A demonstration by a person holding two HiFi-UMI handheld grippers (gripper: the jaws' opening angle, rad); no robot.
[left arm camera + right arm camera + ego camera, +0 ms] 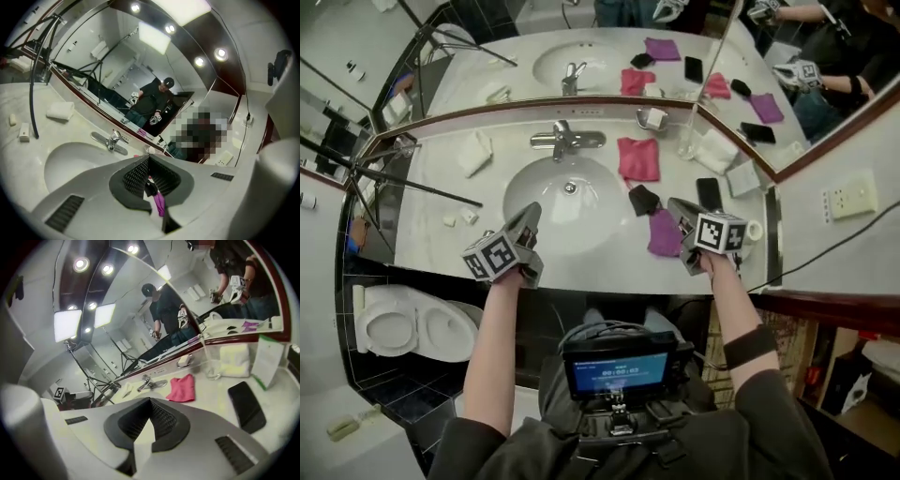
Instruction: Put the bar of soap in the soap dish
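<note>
**Chrome dish by the mirror, both grippers closed on nothing**

We hold both grippers low over the near edge of the desk [600, 270]. The left gripper [531, 214] has its jaws pressed together with nothing in them. The purple and black glimpsed past its tips lie on the desk beyond. The right gripper [677, 208] has its jaws together too, and bare.

Just ahead of the right gripper lie a purple cloth [664, 234] and a small black item [643, 199], with a dark phone [709, 193] ahead and to its right. Ahead of the left gripper opens the sink basin [567, 211]. Off to its left two small white blocks [469, 215] rest on the desk; we cannot tell what they are.

Further ahead of the right gripper lies a pink cloth [637, 157]. Beyond it, against the mirror, stands the soap dish [642, 118]. A pale block seems to lie in it. We take that for the bar of soap [655, 118], so the task looks done, though it shows too small to be sure.

Such a bar we judge light, hard and slick, worse when wet. We would take it across its narrow sides at the middle, pads flat. We would squeeze gently so it does not squirt out.
</note>
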